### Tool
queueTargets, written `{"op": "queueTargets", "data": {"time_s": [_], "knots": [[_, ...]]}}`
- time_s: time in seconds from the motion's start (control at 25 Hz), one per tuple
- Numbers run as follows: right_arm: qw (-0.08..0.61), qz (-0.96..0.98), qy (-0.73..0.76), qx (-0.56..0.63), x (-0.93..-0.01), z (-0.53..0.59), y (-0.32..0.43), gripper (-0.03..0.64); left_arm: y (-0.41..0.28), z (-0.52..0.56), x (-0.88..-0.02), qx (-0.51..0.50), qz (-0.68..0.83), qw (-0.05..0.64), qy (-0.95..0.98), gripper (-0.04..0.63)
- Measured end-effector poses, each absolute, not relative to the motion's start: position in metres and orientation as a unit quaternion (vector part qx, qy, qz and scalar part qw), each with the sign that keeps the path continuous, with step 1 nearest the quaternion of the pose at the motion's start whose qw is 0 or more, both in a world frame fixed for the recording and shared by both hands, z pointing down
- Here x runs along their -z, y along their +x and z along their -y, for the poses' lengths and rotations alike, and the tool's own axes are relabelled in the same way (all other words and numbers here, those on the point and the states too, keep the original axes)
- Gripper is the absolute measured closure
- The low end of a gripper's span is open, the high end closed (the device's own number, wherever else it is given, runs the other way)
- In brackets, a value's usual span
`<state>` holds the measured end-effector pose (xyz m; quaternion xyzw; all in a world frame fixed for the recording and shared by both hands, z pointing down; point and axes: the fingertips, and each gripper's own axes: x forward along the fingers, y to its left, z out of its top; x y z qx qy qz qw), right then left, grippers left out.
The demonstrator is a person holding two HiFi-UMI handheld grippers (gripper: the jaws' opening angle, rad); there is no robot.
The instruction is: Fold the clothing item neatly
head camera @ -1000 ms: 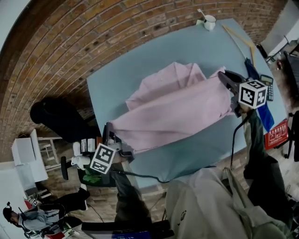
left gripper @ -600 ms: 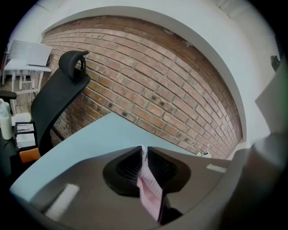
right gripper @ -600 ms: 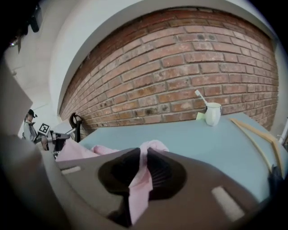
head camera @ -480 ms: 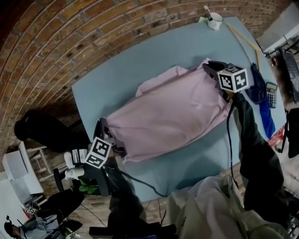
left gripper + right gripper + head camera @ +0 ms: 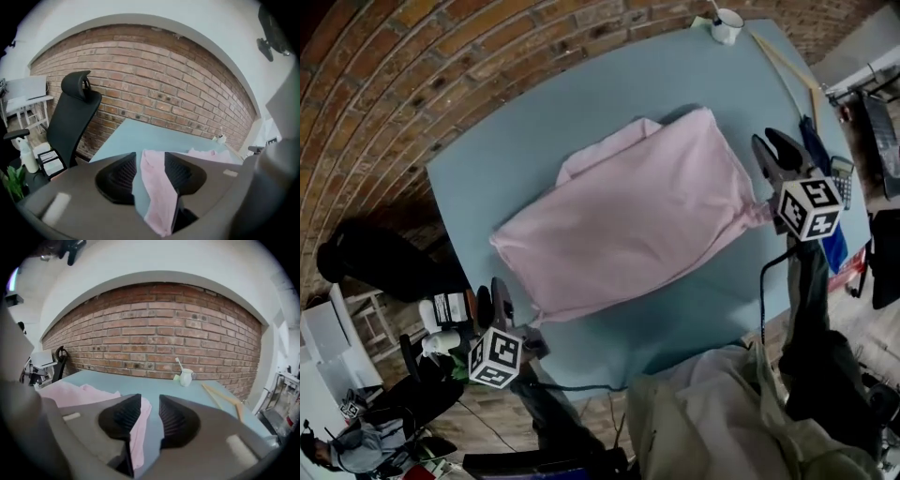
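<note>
My left claw (image 5: 150, 161) and right claw (image 5: 150, 405) have just been opening; the pink shirt (image 5: 628, 220) lies between each, apparently unpinched.

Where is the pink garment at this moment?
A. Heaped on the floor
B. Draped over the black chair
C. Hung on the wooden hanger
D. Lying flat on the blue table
D: the pink garment lies spread flat on the blue table.
</note>
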<state>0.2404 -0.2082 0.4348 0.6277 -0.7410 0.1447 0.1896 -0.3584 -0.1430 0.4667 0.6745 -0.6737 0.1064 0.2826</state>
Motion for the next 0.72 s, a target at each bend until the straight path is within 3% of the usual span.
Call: {"op": "queueTargets", "data": {"time_s": [0.16,0.24,0.48,0.6,0.72], "knots": [[0.202,0.780,0.574,-0.146,-0.420,0.149,0.201,0.615,-0.277,0.109,-0.446,-0.088,0.631,0.272,0.721,0.519],[0.206,0.817,0.515,-0.156,-0.428,0.124,0.158,0.615,-0.222,0.098,-0.455,-0.103,0.597,0.276,0.746,0.550],[0.250,0.839,0.415,-0.248,-0.532,0.094,0.105,0.615,-0.143,0.078,-0.526,-0.142,0.575,0.314,0.742,0.575],[0.217,0.826,0.449,-0.264,-0.560,0.076,0.112,0.615,-0.148,0.065,-0.528,-0.160,0.592,0.270,0.742,0.588],[0.187,0.826,0.493,-0.199,-0.529,0.056,0.125,0.615,-0.148,0.049,-0.503,-0.138,0.612,0.230,0.744,0.588]]}}
